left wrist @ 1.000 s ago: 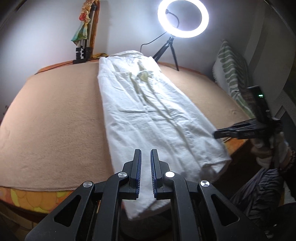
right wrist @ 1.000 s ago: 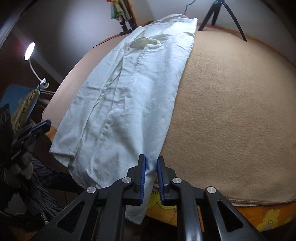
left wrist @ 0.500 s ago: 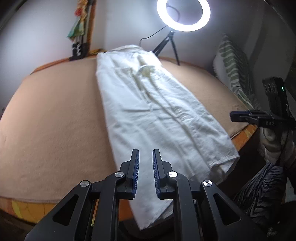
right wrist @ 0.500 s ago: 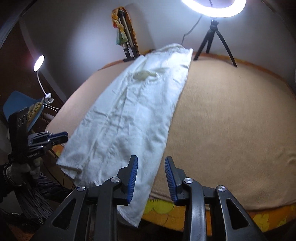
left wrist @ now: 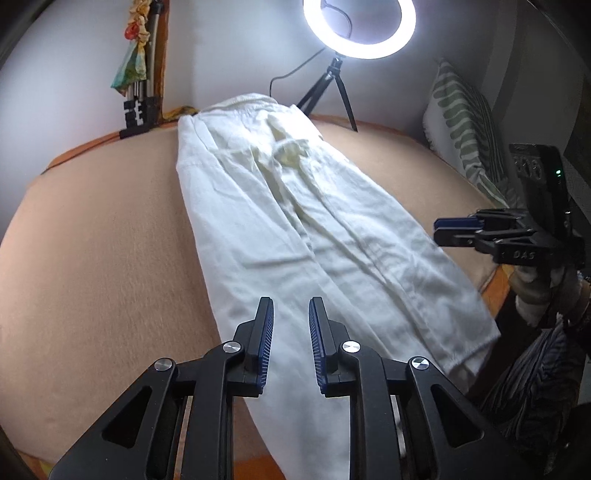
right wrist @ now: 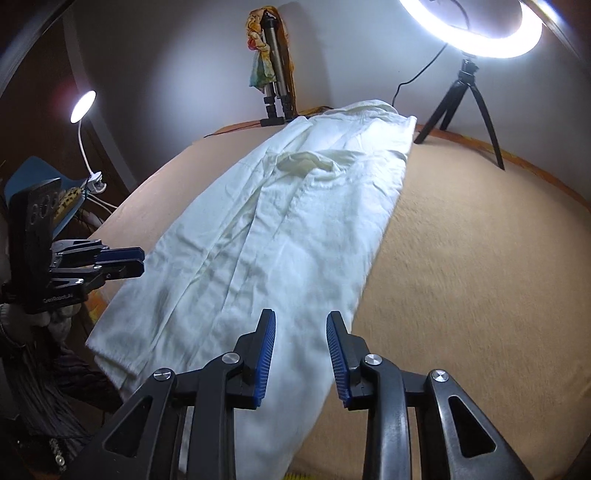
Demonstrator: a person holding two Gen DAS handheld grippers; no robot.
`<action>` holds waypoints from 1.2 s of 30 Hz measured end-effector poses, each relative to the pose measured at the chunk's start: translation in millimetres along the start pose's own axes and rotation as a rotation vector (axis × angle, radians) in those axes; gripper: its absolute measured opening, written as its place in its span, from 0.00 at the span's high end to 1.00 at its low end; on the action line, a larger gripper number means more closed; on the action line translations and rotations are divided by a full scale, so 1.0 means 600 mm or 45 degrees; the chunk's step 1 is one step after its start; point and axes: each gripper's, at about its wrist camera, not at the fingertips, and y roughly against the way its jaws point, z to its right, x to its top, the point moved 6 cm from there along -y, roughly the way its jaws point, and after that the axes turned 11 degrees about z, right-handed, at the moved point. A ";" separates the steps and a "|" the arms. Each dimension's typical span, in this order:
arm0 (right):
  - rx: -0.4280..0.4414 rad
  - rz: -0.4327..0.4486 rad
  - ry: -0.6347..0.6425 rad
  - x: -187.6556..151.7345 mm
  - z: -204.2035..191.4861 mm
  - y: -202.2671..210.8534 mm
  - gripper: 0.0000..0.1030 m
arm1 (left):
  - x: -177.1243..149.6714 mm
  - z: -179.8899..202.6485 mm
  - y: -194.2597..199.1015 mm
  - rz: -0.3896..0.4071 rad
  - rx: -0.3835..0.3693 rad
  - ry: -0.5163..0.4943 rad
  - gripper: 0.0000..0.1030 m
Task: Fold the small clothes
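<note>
Just ahead of both hand-held grippers, white trousers (left wrist: 295, 229)

A tan fleece blanket (left wrist: 92, 258) is covering the bed, with an orange floral sheet (right wrist: 96, 308) showing along its near edge. A glowing white ring light (left wrist: 359, 27) is standing on a small black tripod (left wrist: 334, 85) at the bed's far edge. A folded grey tripod draped with colourful cloth (right wrist: 271, 70) is leaning in the far corner. A green-and-white striped cushion (left wrist: 466, 125) is propped along the bed's right edge. A small white clip-on gooseneck lamp (right wrist: 83, 107) is shining beyond the left edge, beside a blue chair back (right wrist: 40, 173).
</note>
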 end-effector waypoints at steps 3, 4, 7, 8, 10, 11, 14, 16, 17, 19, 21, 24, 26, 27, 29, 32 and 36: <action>-0.016 -0.010 -0.051 0.016 0.020 -0.044 0.73 | 0.015 -0.017 -0.015 0.008 0.018 0.014 0.83; -0.024 -0.031 -0.057 0.014 0.024 -0.058 0.73 | 0.014 -0.022 -0.020 0.001 0.014 0.032 0.83; -0.052 -0.073 -0.014 -0.001 0.024 -0.076 0.73 | -0.001 -0.028 -0.036 -0.048 -0.002 0.052 0.83; -0.058 -0.081 0.014 -0.003 0.019 -0.075 0.73 | -0.006 -0.027 -0.040 -0.064 -0.008 0.046 0.83; -0.053 -0.086 0.009 -0.009 0.016 -0.069 0.72 | -0.017 -0.024 -0.045 -0.092 -0.015 0.039 0.83; -0.053 -0.083 -0.010 -0.013 0.016 -0.064 0.72 | -0.020 -0.024 -0.043 -0.091 -0.013 0.038 0.83; -0.057 -0.092 0.003 -0.027 0.008 -0.045 0.72 | -0.025 -0.019 -0.028 -0.083 -0.020 0.030 0.83; -0.056 -0.094 0.002 -0.043 -0.002 -0.027 0.72 | -0.036 -0.015 -0.015 -0.079 -0.021 0.013 0.83; -0.055 -0.093 0.002 -0.051 -0.007 -0.018 0.72 | -0.041 -0.012 -0.009 -0.078 -0.023 0.006 0.83; -0.058 -0.098 0.014 -0.069 -0.020 0.002 0.72 | -0.054 -0.002 0.004 -0.075 -0.024 -0.026 0.83; -0.080 -0.103 0.044 -0.087 -0.032 0.022 0.71 | -0.065 0.009 0.019 -0.078 -0.024 -0.054 0.83; -0.099 -0.112 0.048 -0.107 -0.041 0.047 0.69 | -0.086 0.017 0.042 -0.086 -0.027 -0.064 0.83; -0.100 -0.123 0.053 -0.118 -0.047 0.063 0.68 | -0.096 0.020 0.056 -0.087 -0.025 -0.056 0.82; -0.096 -0.140 0.062 -0.126 -0.051 0.069 0.68 | -0.099 0.021 0.063 -0.085 -0.022 -0.064 0.81; -0.093 -0.178 0.103 -0.144 -0.060 0.079 0.69 | -0.105 0.023 0.073 -0.091 -0.017 -0.078 0.75; -0.053 -0.185 0.099 -0.149 -0.065 0.104 0.69 | -0.117 0.020 0.085 -0.149 -0.033 -0.042 0.69; 0.063 -0.145 -0.133 -0.135 -0.038 0.131 0.66 | -0.121 -0.001 0.103 -0.185 -0.107 0.201 0.68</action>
